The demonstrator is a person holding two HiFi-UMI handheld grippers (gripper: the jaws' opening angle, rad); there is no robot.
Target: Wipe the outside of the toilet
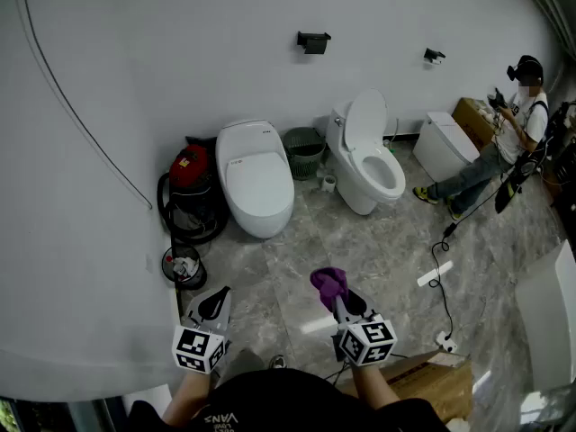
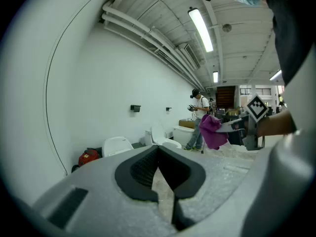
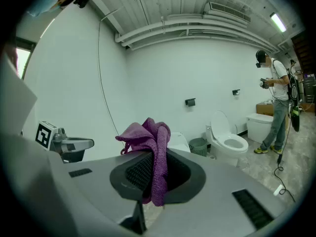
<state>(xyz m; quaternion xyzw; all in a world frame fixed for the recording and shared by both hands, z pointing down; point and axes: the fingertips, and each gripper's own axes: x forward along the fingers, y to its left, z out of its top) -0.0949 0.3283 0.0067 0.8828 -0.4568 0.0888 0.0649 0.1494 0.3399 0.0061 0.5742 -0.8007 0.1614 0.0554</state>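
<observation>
Cloth: purple cloth (image 3: 154, 144), all bunched up, pinched in the right tongs (image 1: 341, 299) with a fold drooping down past the pads.
Right tongs: clamped tight on that cloth, held up over the floor on the near side, well apart from both toilets.
Left tongs (image 2: 158, 149): closed up, tips touching, nothing between them. They sit just left of the right tongs at roughly the same height.
Closed-lid toilet (image 1: 256, 180): white, lid down, against the far wall a bit left of centre.
Open-lid toilet (image 1: 370, 158): white too, to the right of the closed one, lid tipped up toward the wall.
Bin: green bin (image 1: 304, 150) tucked between the two toilets, back near the wall.
Vacuum: red vacuum (image 1: 190, 167) just left of the closed-lid toilet, black hose looped round it.
White unit (image 1: 444, 148): further right along the far wall, could be a third toilet, honestly can't tell.
Person (image 1: 516, 126): far right, beside that white unit, holding something dark up in both hands.
Floor (image 1: 378, 250): grey marble-look tiles, with a black cable (image 1: 441, 273) snaking over them on the right.
Box: cardboard box (image 1: 438, 382) at the near right, close to the right tongs.
Wall: two small black fittings (image 1: 313, 41) up above the toilets.
</observation>
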